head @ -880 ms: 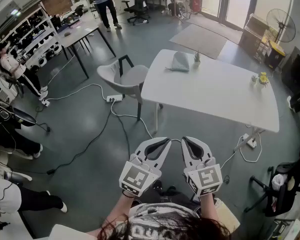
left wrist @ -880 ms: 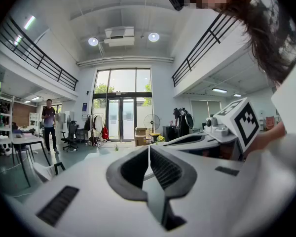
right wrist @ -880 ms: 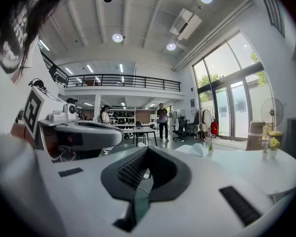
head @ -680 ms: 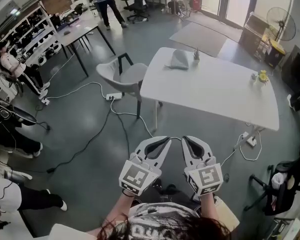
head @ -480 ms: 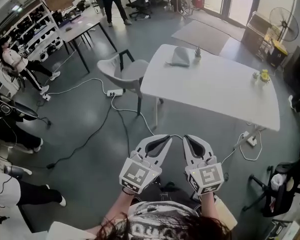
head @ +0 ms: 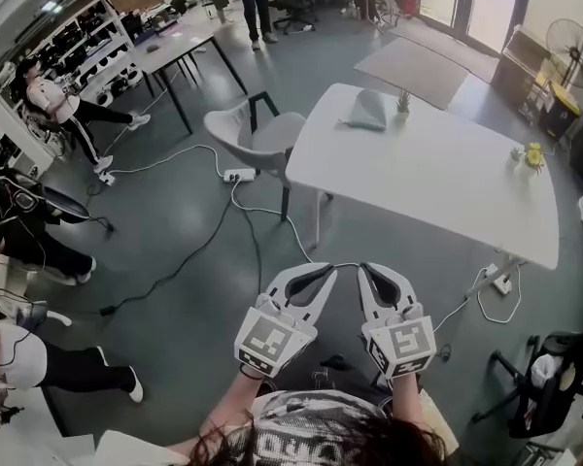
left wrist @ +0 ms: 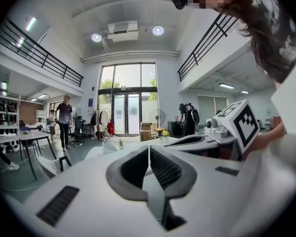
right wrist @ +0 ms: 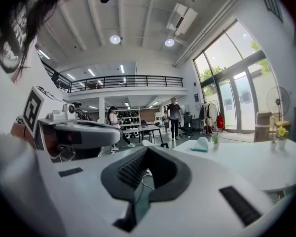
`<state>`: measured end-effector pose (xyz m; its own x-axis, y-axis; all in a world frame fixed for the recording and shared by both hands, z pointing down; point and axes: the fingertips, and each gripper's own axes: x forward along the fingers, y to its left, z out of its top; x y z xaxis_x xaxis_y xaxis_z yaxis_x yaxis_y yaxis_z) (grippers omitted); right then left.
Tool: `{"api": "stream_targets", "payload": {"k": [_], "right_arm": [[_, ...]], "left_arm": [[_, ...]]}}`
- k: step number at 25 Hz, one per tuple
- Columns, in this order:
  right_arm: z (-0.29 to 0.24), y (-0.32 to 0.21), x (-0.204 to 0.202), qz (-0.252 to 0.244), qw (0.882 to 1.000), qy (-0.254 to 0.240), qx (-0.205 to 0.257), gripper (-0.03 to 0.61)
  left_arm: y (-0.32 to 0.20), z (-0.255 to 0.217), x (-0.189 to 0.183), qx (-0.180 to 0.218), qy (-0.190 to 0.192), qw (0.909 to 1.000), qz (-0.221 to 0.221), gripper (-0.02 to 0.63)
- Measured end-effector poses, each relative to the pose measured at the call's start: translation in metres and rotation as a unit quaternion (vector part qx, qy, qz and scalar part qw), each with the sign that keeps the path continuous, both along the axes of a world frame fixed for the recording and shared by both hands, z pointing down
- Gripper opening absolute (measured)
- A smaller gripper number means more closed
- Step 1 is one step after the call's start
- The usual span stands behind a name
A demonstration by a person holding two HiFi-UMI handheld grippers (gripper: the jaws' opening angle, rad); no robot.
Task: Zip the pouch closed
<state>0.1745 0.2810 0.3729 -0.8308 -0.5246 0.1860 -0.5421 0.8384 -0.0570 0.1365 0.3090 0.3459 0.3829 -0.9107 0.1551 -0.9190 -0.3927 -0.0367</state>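
Presently the pale grey soft fabric pouch (head: 369,112) lies at the far end of the white rectangular table (head: 437,178), just beside a small green potted plant (head: 403,100). It is well apart from both grippers, with open floor between. The right gripper view shows it as a low slumped mound (right wrist: 201,144) on the tabletop. Its zip and slider are too small to make out in any view.

Handling, as a judgement: the pouch appears light and limp, with no stiff frame. It is likely to slide on the smooth tabletop and to buckle when the slider is pulled. One gripper should pin the fabric at the zip's end. The other should take the slider tab, which is a small target calling for a fine pinch.

The left gripper (head: 328,271) is held low in front of the person's body. Its own view shows the ribbed pads meeting at the tips (left wrist: 149,148), with nothing between them. The right gripper (head: 365,268) sits just beside it at the same height. Its jaws are likewise brought together on nothing (right wrist: 147,151). Neither gripper touches the table or the pouch.

Finding: the zipping has not begun, and both grippers must first be carried over to the table and opened.
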Motion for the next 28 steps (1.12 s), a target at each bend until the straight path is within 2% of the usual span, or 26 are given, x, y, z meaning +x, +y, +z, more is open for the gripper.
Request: {"api": "stream_targets", "payload": {"k": [9,21,28], "right_arm": [[0.008,-0.061,-0.036,0.008,1.000,0.006,-0.001,-0.003],[0.008,-0.168,-0.157,0.042,0.999,0.010,-0.007,-0.002],[0.017,-0.203,-0.198,0.067,0.997,0.015,-0.021,-0.003]], "left_arm": [[-0.060,0.009,-0.034,0.002,0.009,0.9999,0.012,0.017],[-0.167,0.006,-0.160,0.006,0.012,0.9992,0.038,0.017],[-0.204,0.021,-0.206,-0.011,0.021,0.9980,0.058,0.017]]}}
